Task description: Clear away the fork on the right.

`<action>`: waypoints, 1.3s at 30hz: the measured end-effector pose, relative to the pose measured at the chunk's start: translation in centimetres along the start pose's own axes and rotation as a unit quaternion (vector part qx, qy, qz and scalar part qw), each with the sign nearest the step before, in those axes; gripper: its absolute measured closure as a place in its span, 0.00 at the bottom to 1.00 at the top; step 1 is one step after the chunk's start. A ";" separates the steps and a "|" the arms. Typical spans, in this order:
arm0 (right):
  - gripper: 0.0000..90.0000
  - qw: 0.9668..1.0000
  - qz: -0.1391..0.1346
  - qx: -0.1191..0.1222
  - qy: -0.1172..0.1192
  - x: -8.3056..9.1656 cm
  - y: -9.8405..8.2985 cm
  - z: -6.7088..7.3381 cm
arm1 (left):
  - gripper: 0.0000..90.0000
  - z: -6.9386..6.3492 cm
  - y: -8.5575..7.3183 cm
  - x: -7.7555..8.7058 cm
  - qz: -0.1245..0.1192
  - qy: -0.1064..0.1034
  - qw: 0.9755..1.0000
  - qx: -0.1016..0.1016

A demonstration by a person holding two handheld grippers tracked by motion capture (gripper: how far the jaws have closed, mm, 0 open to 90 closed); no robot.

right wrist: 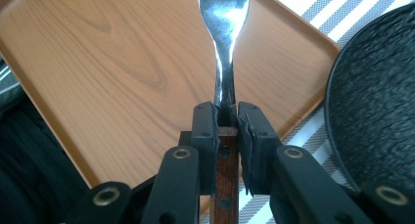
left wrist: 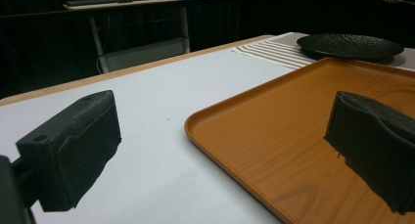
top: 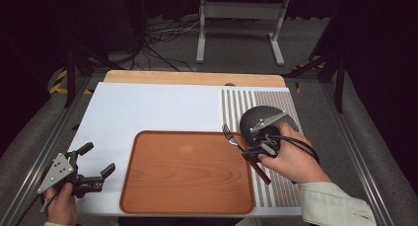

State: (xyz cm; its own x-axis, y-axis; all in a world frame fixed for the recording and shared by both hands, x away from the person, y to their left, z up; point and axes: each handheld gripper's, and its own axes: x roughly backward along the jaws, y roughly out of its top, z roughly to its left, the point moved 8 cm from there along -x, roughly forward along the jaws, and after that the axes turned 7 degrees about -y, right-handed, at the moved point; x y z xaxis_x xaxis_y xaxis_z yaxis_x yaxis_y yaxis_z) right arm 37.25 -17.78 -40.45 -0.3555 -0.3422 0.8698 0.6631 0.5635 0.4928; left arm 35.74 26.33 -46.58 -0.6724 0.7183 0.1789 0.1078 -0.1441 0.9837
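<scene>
Fork [right wrist: 225, 48] clamped at the handle by right gripper [right wrist: 226, 131], lifted, tines over tray [top: 187, 171] right edge. Not yet set down, probably bound for the bare tray. Plate [top: 266, 118] just right of tray, partly hidden. Left gripper [top: 93, 164] left of tray, jaws apart, idle.

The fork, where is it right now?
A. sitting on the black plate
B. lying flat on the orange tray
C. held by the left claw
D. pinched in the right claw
D. In the right gripper view the right claw is shut on the wooden handle of the fork, which sticks out over the tray.
</scene>
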 end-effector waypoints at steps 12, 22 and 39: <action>0.87 0.999 0.019 -0.043 -0.004 -1.3 0.3 1.5 | 0.01 0.0 0.0 -0.1 -0.002 -0.001 1.000 0.000; 0.87 0.997 0.044 -0.069 -0.005 -3.4 0.4 2.4 | 0.01 0.0 0.1 0.0 -0.001 0.000 1.000 0.000; 0.87 0.990 0.083 -0.111 -0.018 -6.1 -0.3 2.7 | 0.01 0.0 0.0 0.0 -0.001 -0.001 1.000 0.001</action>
State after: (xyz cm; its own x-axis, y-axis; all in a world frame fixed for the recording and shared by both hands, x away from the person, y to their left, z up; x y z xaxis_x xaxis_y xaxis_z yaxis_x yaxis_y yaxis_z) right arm 37.39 -13.81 -45.85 -0.2501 -0.2298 0.9406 0.8413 0.4293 0.3285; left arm 35.78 26.30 -46.55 -0.6709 0.7203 0.1763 0.1077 -0.1405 0.9842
